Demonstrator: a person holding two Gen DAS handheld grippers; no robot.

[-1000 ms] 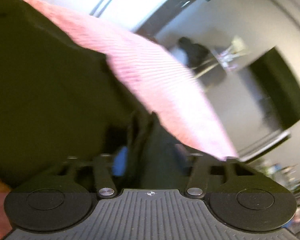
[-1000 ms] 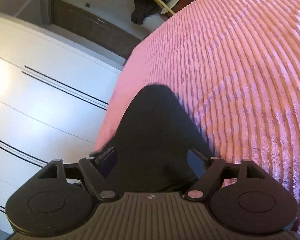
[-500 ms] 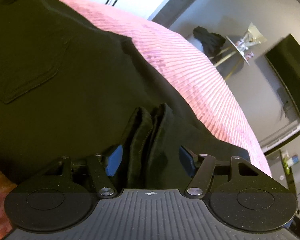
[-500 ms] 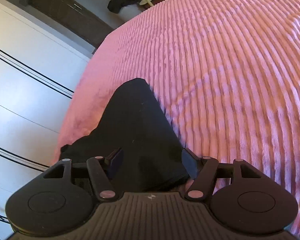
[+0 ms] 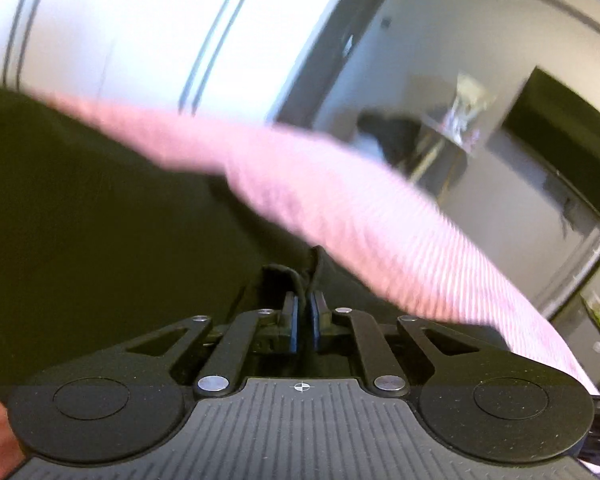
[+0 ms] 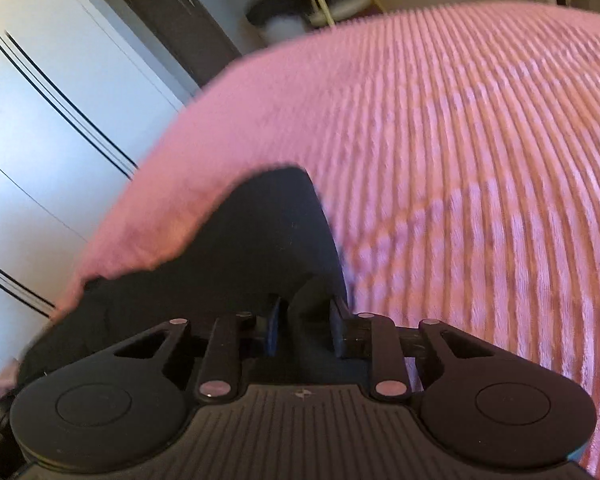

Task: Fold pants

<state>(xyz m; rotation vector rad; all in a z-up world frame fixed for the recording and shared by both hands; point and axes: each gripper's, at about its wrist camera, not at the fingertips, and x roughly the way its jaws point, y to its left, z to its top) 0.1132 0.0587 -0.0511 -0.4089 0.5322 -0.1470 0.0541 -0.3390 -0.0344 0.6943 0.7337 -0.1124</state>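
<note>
The black pants (image 5: pixel 100 220) lie on the pink ribbed bedspread (image 5: pixel 360 208) of a bed. The left gripper (image 5: pixel 303 322) has just clenched on a bunched fold of the pants, pads nearly together. The right gripper (image 6: pixel 303 332) has been closing too and grasps a thicker fold at a tapering end of the pants (image 6: pixel 268 240). White cabinet doors (image 6: pixel 40 120) stand beside the bed. Past it are a dark garment (image 5: pixel 392 132), blurred, and a black screen (image 5: pixel 560 148).

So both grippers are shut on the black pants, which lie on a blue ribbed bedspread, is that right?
Not quite: the bedspread is pink, not blue, as the right wrist view shows. Both the left gripper and right gripper are indeed shut on the black pants.
</note>
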